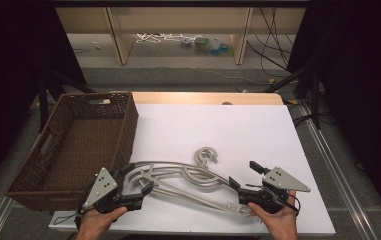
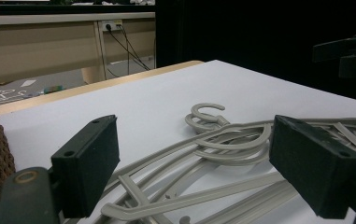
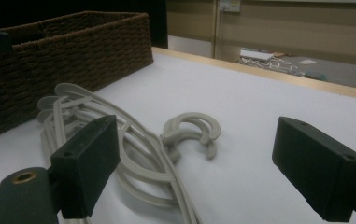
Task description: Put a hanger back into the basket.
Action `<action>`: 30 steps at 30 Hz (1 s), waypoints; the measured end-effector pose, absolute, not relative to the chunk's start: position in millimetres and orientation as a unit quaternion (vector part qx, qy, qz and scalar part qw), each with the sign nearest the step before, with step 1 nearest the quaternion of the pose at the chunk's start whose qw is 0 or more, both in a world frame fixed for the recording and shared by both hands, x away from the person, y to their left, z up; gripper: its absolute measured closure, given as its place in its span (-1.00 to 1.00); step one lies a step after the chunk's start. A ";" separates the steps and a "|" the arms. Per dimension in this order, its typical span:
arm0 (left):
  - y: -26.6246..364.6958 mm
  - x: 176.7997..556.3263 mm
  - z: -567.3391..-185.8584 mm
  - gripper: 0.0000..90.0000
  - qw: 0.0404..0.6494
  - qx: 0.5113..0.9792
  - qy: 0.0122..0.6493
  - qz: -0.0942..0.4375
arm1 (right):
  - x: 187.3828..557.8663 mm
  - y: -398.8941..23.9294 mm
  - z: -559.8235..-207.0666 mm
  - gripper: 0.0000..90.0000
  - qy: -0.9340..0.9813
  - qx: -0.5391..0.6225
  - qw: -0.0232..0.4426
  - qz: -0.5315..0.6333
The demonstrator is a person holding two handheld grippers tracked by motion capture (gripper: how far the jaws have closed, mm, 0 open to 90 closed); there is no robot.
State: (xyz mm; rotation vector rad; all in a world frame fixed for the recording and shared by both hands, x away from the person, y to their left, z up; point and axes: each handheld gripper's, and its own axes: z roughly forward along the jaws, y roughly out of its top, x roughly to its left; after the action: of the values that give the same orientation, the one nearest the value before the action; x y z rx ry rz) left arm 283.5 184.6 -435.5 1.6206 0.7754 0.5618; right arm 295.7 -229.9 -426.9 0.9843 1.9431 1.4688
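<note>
- A white table [image 1: 218, 125] stood in a dim room with a wooden shelf [image 1: 178, 30] behind.
- Grey hangers [image 1: 183, 180] lay near its front edge.
- A brown basket [image 1: 78, 145] sat at its left edge.
- The left gripper [image 1: 140, 187] and right gripper [image 1: 245, 182] both gaped wide, holding nothing.

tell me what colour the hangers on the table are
Pale grey-beige; the hangers show it best in the high view, against the white table.

Seen from the high view, the left gripper [image 1: 137, 186] sits at about seven o'clock, held from below by the left hand [image 1: 96, 222], its jaws spread wide and empty, aimed toward three o'clock. The right gripper [image 1: 245, 175] sits at about five o'clock in the right hand [image 1: 276, 220], jaws likewise wide, aimed toward ten o'clock.
</note>
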 end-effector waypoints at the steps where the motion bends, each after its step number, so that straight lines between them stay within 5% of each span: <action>1: 184.8 283.3 -435.3 -0.65 0.590 0.694 0.336 0.239 | 296.2 -229.6 -426.7 -0.64 0.720 0.361 0.246 0.540; 30: 183.7 282.8 -436.1 -0.65 0.587 0.700 0.336 0.230 | 309.2 -220.0 -410.6 -0.54 0.779 0.321 0.234 0.485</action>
State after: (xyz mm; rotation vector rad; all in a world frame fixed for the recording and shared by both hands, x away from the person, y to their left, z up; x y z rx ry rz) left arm 282.8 183.7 -436.1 1.6304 0.7832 0.5363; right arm 309.2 -220.0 -410.6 0.8802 2.1402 1.3316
